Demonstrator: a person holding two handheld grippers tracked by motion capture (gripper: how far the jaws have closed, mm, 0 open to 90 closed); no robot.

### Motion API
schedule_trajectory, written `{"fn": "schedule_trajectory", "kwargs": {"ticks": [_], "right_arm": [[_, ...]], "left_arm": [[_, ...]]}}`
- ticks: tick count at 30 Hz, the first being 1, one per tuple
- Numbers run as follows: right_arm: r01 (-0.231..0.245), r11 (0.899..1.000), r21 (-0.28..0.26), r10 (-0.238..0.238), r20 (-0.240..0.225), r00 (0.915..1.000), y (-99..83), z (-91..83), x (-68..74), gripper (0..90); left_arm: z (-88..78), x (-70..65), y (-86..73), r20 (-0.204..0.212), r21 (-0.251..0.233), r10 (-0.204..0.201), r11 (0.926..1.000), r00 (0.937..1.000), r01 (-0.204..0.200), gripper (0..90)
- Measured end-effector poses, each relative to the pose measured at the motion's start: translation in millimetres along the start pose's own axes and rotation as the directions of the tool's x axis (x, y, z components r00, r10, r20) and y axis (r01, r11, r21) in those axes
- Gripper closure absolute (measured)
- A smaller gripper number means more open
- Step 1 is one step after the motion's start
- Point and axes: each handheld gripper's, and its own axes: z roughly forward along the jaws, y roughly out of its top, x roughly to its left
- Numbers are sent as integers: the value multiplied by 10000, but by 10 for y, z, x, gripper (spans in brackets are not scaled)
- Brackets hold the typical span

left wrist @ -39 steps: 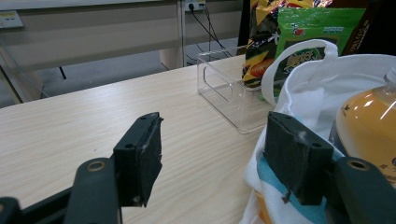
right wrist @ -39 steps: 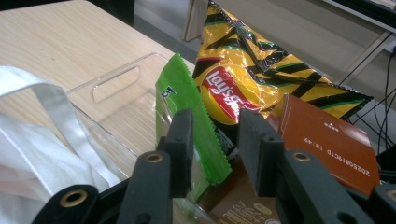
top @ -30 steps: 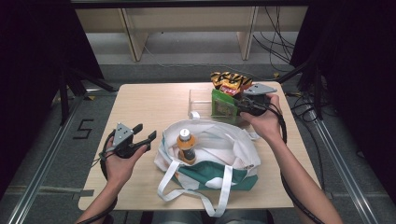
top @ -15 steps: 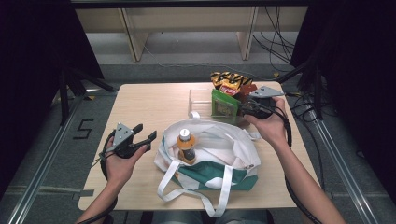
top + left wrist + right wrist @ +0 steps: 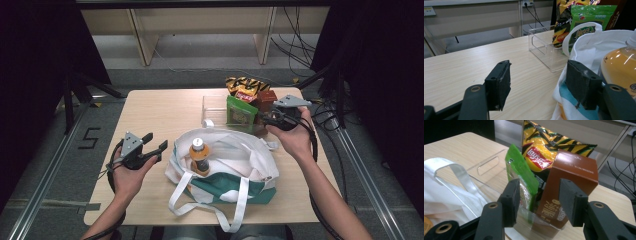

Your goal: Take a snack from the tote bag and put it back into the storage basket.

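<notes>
Brown rectangular cardboard carton [image 5: 564,195] standing upright at right end of clear plastic bin [image 5: 486,167], beside green foil snack packet [image 5: 522,177]; yellow-black striped crisp bag [image 5: 544,147] behind both.

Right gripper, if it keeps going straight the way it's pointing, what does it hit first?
Most likely the brown box, standing in the clear bin. The right gripper has open jaws, just widening, with nothing between them, aimed at the box with the green packet beside it. Depth is unclear.
</notes>
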Motion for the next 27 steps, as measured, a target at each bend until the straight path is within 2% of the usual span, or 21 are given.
{"fn": "schedule_trajectory", "kwargs": {"ticks": [1,3,5,8,9,11,13,14,15,19,22,23,26,27], "right_arm": [[168,9998,-51,-168,-45,9998,-4,3,-19,522],[-212,9997,-94,213,88,9997,-26,-7,7,518],[-35,10000,20,35,-10,10000,-40,-22,-16,515],[-134,9998,-133,136,134,9998,-81,-19,-14,510],[-168,9998,83,167,80,9998,-86,-35,-23,507],[-229,9997,-59,231,212,9995,-121,-34,-30,501],[-369,9991,210,367,93,9993,-146,-57,-38,498],[-520,9986,123,518,160,9985,-162,-54,-32,496],[-413,9991,127,411,168,9990,-181,-60,-45,496],[-499,9986,153,494,295,9983,-234,-71,-63,492],[-698,9974,172,693,278,9972,-267,-70,-49,488],[-676,9969,393,672,119,9977,-276,-76,-49,488],[-727,9964,432,722,131,9973,-298,-77,-31,485],[-787,9964,329,779,260,9966,-305,-75,-15,484]], "left_arm": [[0,5,0,12,-17,34,10000,10000,-34,364],[-3,8,0,-10,-35,3,10000,10000,-3,364],[-5,11,0,-4,-55,-6,10000,10000,6,364],[-8,8,2,-10,-30,15,10000,10000,-15,364],[-9,7,2,-10,-23,31,10000,10000,-31,363],[-10,7,2,-11,-17,34,10000,10000,-34,364],[-9,9,3,-20,-22,27,10000,10000,-27,364],[-8,9,3,-23,-36,11,10000,10000,-11,364],[-7,9,2,-23,-35,-4,10000,10000,4,364],[-4,2,1,-20,-2,5,10000,10000,-5,364],[-3,3,0,-6,-17,9,10000,10000,-9,364],[-2,4,-1,0,-24,2,10000,10000,-2,364],[-7,2,1,-23,-9,-17,10000,10000,17,364],[-7,3,2,1,-28,8,10000,10000,-8,364]]}}
